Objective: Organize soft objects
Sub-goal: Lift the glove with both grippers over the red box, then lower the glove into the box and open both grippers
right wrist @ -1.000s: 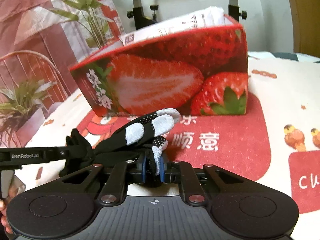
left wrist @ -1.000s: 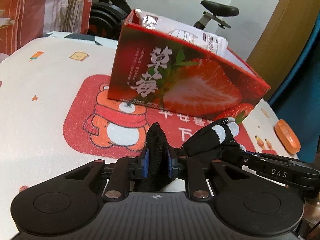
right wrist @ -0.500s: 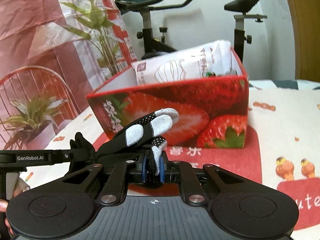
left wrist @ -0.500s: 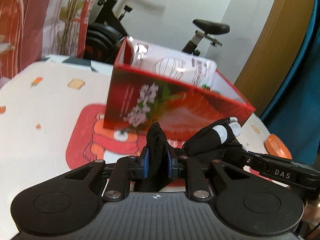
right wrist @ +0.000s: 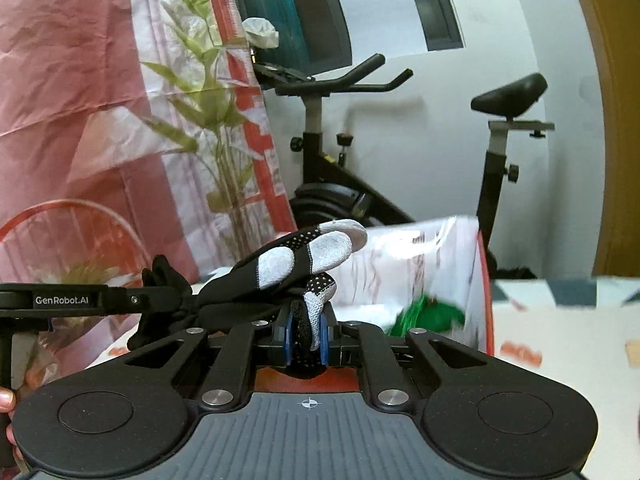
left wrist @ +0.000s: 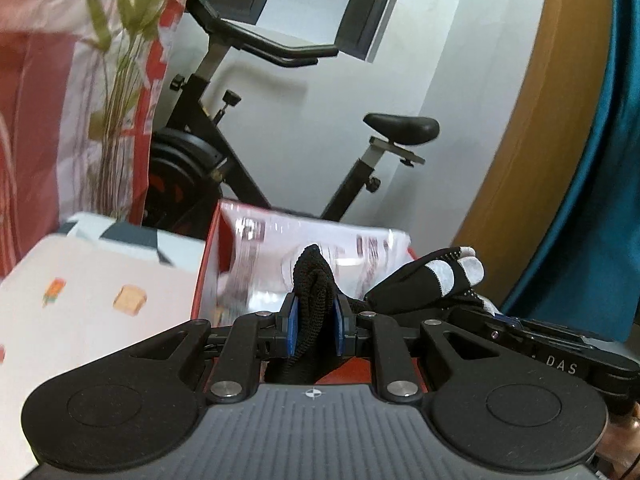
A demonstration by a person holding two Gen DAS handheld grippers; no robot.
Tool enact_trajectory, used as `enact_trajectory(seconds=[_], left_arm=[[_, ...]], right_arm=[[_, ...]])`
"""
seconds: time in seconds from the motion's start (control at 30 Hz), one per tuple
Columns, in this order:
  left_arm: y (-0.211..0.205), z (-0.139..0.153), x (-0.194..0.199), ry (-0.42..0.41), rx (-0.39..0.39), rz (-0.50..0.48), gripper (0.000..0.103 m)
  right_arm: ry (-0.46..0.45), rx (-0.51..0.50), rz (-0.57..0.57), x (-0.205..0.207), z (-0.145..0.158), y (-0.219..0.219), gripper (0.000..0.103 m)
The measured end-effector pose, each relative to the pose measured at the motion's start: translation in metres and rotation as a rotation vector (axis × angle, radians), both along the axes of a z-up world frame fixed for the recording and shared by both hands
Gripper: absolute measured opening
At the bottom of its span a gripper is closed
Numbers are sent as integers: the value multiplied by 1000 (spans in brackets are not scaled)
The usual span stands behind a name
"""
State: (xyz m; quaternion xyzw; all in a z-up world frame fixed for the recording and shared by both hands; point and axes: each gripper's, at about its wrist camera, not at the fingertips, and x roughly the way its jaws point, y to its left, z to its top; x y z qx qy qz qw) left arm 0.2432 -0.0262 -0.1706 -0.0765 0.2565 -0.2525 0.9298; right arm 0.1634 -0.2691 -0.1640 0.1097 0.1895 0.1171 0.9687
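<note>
A black glove [left wrist: 424, 284] with grey fingertip patches hangs between both grippers. My left gripper [left wrist: 314, 322] is shut on its knitted black cuff [left wrist: 314, 276]. My right gripper [right wrist: 306, 334] is shut on a dotted grey finger of the glove [right wrist: 296, 264], whose other fingers stick up to the right. Just beyond both grippers stands the red strawberry box [left wrist: 208, 264], its open top at about gripper height, with a white printed bag [left wrist: 320, 248] inside. In the right wrist view the same box [right wrist: 484, 288] shows the white bag [right wrist: 420, 256] and something green [right wrist: 432, 314].
The box rests on a table with a white patterned cloth [left wrist: 80, 300]. Behind it stands an exercise bike [right wrist: 328, 152] against a white wall. A red-and-white plastic sheet with a plant print [right wrist: 100, 128] hangs at the left. A person's hand [right wrist: 6, 400] grips the left tool's handle.
Both grippers have risen with the glove held between them. The box has dropped from filling the middle of each view to just above the fingers, so its open top and contents show.
</note>
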Motion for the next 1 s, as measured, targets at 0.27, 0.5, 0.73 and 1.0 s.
enact_trajectory(seconds=[0.27,0.5,0.73,1.0], left_arm=[[-35,-14,81,74,79,10,19],[-49,-45,114,153,165,-11,20],[-55,-53,118,131,193,-55,26],[-51,-39,114,119,201,-13,50]], right_arm=[[91,-62,-42,88,-5,-11,12],[252,-47,-80,126,-43,-10,12],[349,8,-137,137,-66,-20,12],[357,-33,-166,135,-64,-22,24]])
